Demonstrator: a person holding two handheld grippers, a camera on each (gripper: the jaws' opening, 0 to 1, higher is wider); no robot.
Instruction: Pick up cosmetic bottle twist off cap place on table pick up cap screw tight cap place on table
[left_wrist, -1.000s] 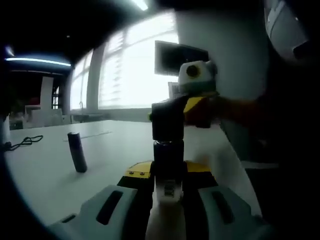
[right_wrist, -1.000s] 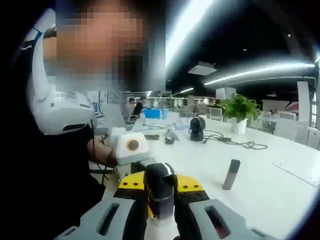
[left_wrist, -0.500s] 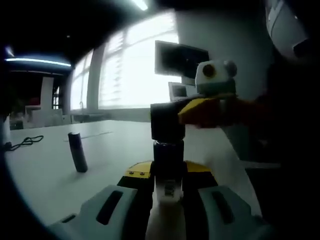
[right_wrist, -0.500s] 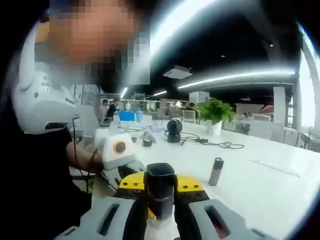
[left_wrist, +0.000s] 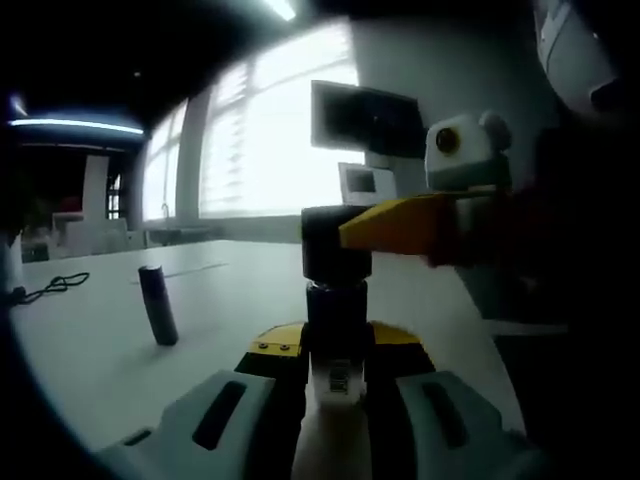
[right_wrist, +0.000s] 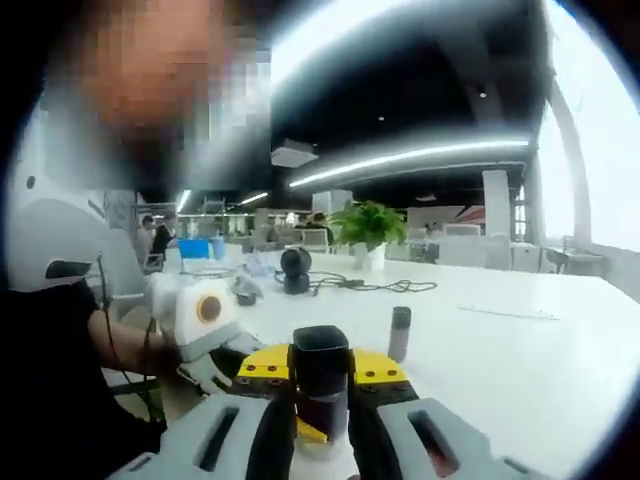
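White tabletop ran wide and bare around one cosmetic bottle, which stood upright between the jaws of the left gripper, closed on its pale body. One black cap sat on top of the bottle, and the right gripper was closed on that cap, its yellow jaw reaching in from the right in the left gripper view. One dark cylinder stood upright on the table, well apart from the bottle, with open surface between them. Beyond the bottle in the right gripper view lay one potted plant, one round black device and loose cables near the table's far edge.
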